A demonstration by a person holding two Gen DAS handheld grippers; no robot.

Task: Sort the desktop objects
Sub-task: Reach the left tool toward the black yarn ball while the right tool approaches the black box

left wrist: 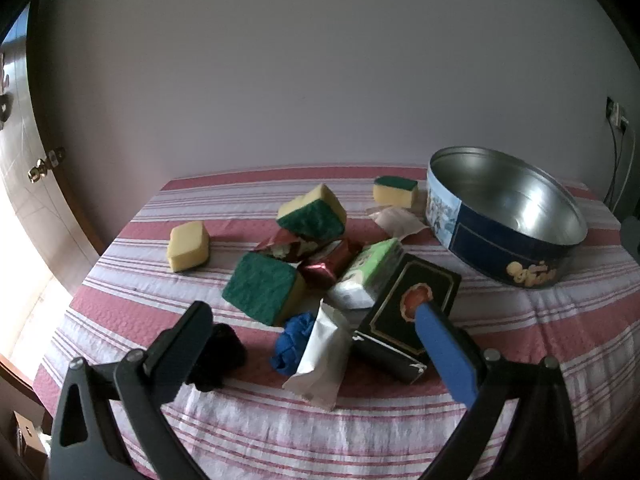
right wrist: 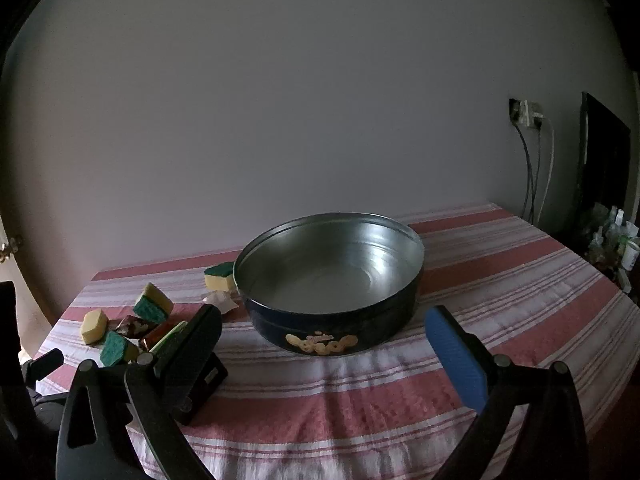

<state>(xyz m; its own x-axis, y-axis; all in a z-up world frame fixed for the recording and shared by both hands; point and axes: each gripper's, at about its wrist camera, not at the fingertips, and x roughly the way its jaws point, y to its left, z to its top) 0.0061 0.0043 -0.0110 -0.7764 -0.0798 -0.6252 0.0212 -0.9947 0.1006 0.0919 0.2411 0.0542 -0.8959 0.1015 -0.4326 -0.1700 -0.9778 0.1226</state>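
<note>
In left view only, blue cloth [left wrist: 291, 340] shows.

Both grippers' jaws wide apart.

Shiny bare metal lines the round tin [right wrist: 332, 276]; woven striped tablecloth [right wrist: 500, 292]; rough green-faced foam sponges [left wrist: 264, 286]; crinkled glossy foil wrapper [left wrist: 326, 266].

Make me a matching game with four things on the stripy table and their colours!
Things:
1. round metal tin
2. crumpled cloth ball
3. flat rectangular box with gold border
4. sponge lying alone at far left

Colours:
A. yellow
B. black
C. silver inside, dark blue outside
D. bright blue

Pairs: 1-C, 2-D, 3-B, 4-A
</note>
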